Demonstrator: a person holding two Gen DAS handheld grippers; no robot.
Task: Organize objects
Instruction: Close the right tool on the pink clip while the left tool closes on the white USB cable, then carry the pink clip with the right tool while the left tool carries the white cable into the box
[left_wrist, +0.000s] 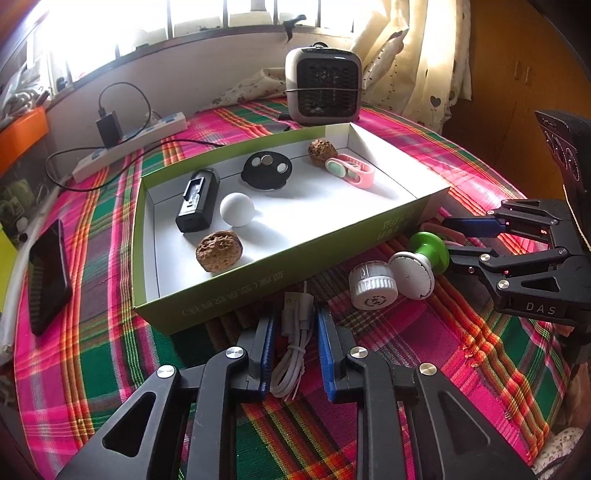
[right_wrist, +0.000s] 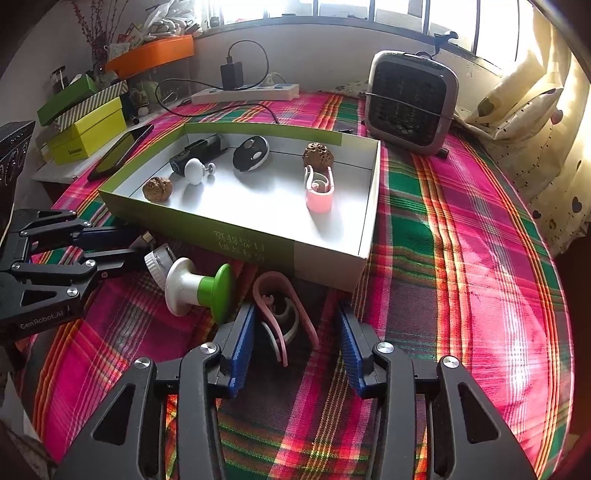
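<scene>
My left gripper (left_wrist: 295, 350) is shut on a coiled white USB cable (left_wrist: 293, 343) that lies on the plaid cloth just in front of the green box (left_wrist: 288, 258). My right gripper (right_wrist: 295, 343) straddles a pink clip (right_wrist: 284, 317) on the cloth; the left pad (right_wrist: 243, 343) touches it, while the right pad stands a little off, so it is open. The box (right_wrist: 221, 229) holds two walnuts, a white ball (left_wrist: 236, 208), a black charger, a black round case and another pink clip (right_wrist: 319, 192). A green-and-white knob (right_wrist: 199, 291) and a white cap (left_wrist: 373, 284) lie between the grippers.
A grey fan heater (left_wrist: 323, 86) stands behind the box. A power strip (left_wrist: 129, 144) with a plugged adapter and its cord runs along the back left. A dark phone (left_wrist: 48, 273) lies left of the box. Stacked green boxes (right_wrist: 85, 122) sit beyond the table's left edge.
</scene>
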